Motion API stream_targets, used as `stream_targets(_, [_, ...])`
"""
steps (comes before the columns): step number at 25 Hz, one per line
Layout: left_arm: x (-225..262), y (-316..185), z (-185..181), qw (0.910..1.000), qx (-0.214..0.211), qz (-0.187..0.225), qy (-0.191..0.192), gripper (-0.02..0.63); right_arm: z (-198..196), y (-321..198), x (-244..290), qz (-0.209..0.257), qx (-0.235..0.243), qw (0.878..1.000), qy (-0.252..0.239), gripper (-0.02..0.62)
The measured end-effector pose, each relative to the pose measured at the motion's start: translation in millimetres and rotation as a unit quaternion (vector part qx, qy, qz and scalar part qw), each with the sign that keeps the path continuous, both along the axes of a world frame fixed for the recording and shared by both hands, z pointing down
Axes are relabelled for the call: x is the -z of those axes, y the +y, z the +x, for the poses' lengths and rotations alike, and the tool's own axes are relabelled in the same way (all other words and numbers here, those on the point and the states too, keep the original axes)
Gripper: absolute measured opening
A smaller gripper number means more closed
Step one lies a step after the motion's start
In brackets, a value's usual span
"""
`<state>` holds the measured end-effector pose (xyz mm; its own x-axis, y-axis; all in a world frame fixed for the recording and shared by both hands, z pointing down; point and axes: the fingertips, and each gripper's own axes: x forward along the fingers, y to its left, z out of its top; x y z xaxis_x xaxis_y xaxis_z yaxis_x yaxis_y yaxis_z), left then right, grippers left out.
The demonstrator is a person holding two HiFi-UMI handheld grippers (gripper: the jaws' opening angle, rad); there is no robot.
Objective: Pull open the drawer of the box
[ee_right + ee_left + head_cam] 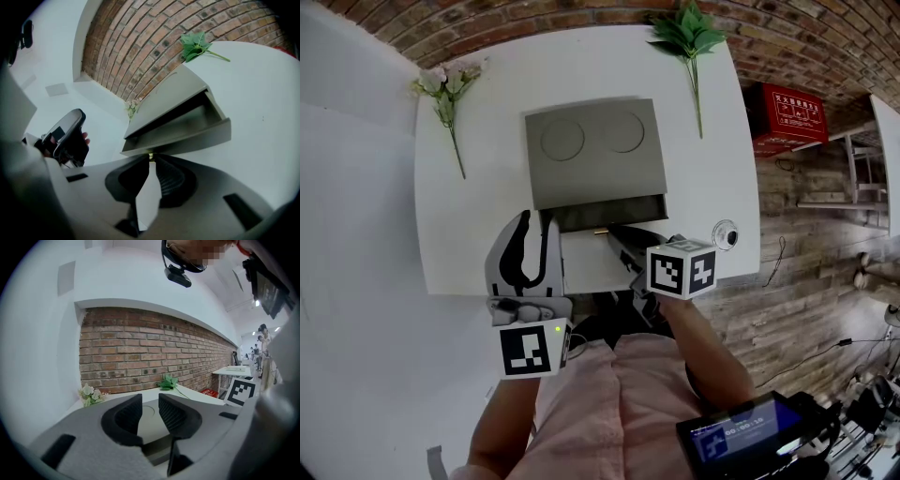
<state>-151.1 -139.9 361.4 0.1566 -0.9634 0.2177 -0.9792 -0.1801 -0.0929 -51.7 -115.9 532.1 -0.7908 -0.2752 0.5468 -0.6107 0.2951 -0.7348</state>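
Observation:
A grey box [592, 155] with two round dents on top stands in the middle of the white table [478, 206]. Its drawer [609, 214] is pulled partly out toward me, and the inside shows as a shallow grey tray [187, 126]. My right gripper [614, 234] is at the drawer's front, shut on its small brass-coloured knob [150, 154]. My left gripper [539, 220] hovers just left of the drawer's front, open, with nothing between its fingers [171, 411]. Through its gap I see the box's top [149, 416].
A sprig of pale flowers [445, 94] lies at the table's back left and a green leafy sprig [689, 42] at the back right. A small round white object [725, 234] sits at the table's right edge. A red box [787, 117] stands beyond it by the brick wall.

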Motion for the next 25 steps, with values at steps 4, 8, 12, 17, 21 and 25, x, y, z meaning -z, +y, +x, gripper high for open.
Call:
stream_targets(4, [2, 5, 0, 1.0000, -0.002, 0.001, 0.000, 0.114, 1, 5, 0, 0.000, -0.002, 1.000, 0.001, 0.051])
stream_targets(8, [4, 10, -1, 1.0000, -0.003, 0.004, -0.001, 0.114, 2, 9, 3, 0.005, -0.004, 1.000, 0.003, 0.051])
stream_targets(12, [3, 16, -1, 1.0000, -0.006, 0.003, -0.004, 0.114, 2, 16, 1, 0.004, -0.006, 1.000, 0.002, 0.051])
stream_targets(17, [12, 17, 2, 0.9995, -0.016, 0.028, -0.004, 0.114, 4, 23, 0, 0.002, -0.009, 1.000, 0.003, 0.051])
stream_targets(21, [7, 23, 1, 0.9998, -0.017, 0.010, -0.005, 0.114, 5, 26, 0, 0.007, -0.011, 1.000, 0.006, 0.050])
stream_targets(25, [7, 27, 1, 0.9997, -0.019, 0.010, -0.006, 0.114, 7, 32, -2, 0.002, -0.012, 1.000, 0.005, 0.050])
